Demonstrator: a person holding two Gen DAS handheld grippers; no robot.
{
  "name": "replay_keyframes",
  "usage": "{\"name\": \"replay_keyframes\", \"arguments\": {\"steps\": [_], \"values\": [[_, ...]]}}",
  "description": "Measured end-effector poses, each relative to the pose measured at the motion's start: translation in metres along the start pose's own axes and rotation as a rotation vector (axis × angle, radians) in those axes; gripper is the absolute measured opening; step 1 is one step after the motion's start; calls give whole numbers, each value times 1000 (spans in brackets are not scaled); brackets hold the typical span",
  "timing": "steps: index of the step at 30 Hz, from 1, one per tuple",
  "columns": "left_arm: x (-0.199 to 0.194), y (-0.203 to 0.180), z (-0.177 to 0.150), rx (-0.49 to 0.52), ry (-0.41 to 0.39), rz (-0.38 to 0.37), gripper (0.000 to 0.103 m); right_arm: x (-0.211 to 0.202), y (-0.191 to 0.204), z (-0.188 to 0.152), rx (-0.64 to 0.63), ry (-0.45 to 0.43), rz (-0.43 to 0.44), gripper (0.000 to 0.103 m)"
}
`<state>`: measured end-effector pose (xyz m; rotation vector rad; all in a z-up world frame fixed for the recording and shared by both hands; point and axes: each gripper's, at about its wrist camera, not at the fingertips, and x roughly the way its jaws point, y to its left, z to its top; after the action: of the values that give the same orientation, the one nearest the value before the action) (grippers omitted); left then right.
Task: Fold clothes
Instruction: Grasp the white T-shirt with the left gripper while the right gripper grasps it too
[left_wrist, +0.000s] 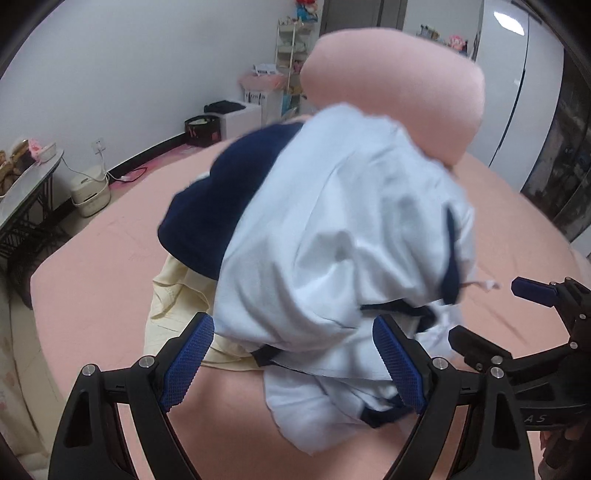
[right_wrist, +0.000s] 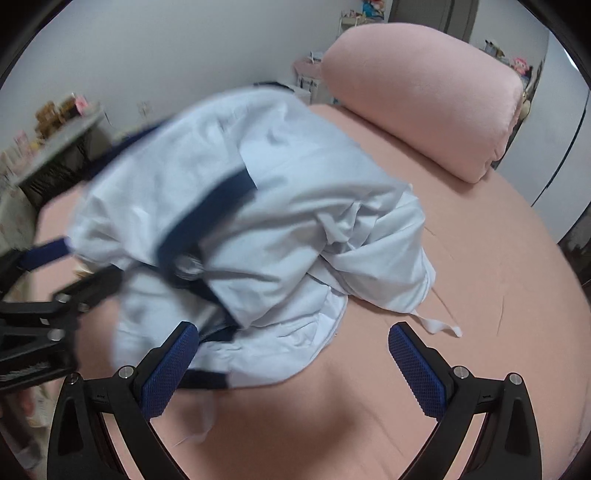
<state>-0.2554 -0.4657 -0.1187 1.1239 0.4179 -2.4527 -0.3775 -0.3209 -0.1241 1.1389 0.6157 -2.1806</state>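
A crumpled pale blue garment with navy trim lies heaped on the pink bed; it is motion-blurred. A navy piece shows at its far left, and a cream garment lies under it. My left gripper is open, its blue pads wide apart with the heap's near edge between them. My right gripper is open too; the garment covers its left pad's tip, while its right pad is over bare sheet. Each gripper shows in the other view: right gripper, left gripper.
A large pink pillow lies at the head of the bed. Left of the bed stand a folding table with items and a white appliance on the floor. Shelves and boxes line the far wall; a wardrobe is at right.
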Motion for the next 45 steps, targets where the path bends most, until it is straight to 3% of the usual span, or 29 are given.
{"name": "replay_keyframes", "arguments": {"steps": [3, 4, 5, 6, 7, 8, 9, 10, 12, 15, 21, 24, 30, 33, 34, 36, 39, 41, 45], "values": [[12, 4, -3, -5, 15, -19, 84, 25, 4, -2, 20, 44, 36, 102], [14, 4, -4, -5, 17, -15, 75, 30, 6, -2, 19, 49, 37, 102], [16, 4, -5, -4, 18, -12, 46, 34, 8, -2, 17, 50, 41, 98], [16, 4, -7, 0, 15, -15, 31, 37, 9, -1, 16, 49, 44, 88], [16, 3, -8, 4, 11, -18, 29, 39, 11, 1, 19, 48, 47, 77], [16, 2, -9, 7, 8, -22, 23, 42, 11, 2, 26, 52, 46, 50], [15, 1, -9, 10, 5, -32, 20, 46, 10, 4, 39, 62, 42, 36], [13, 0, -10, 13, 3, -42, 19, 50, 10, 6, 52, 73, 54, 34], [7, -1, -11, 15, -5, -59, 14, 53, 8, 9, 74, 90, 113, 6], [-6, -3, -12, 27, -17, -72, 10, 38, 12, 7, 40, 33, 138, 5], [-40, -19, -14, 95, -55, -91, 9, 7, -6, -6, 63, -30, 205, 4], [-63, -34, -19, 146, -82, -146, 9, -15, -22, -15, 108, -48, 240, 4], [-91, -80, -54, 210, -72, -219, 9, -44, -31, -29, 120, 2, 317, 7], [-99, -84, -69, 217, -50, -244, 9, -51, -33, -33, 145, 20, 359, 11], [-102, -86, -73, 221, -44, -253, 9, -53, -35, -35, 156, 23, 374, 16], [-104, -87, -80, 238, -41, -269, 9, -57, -37, -38, 183, 25, 410, 49], [-91, -84, -86, 244, -26, -269, 9, -65, -34, -44, 240, 1, 487, 69], [-84, -81, -86, 217, -16, -245, 9, -66, -28, -39, 219, -7, 451, 77], [-64, -65, -90, 137, 34, -194, 12, -39, -10, -21, 177, 59, 356, 78]]}}
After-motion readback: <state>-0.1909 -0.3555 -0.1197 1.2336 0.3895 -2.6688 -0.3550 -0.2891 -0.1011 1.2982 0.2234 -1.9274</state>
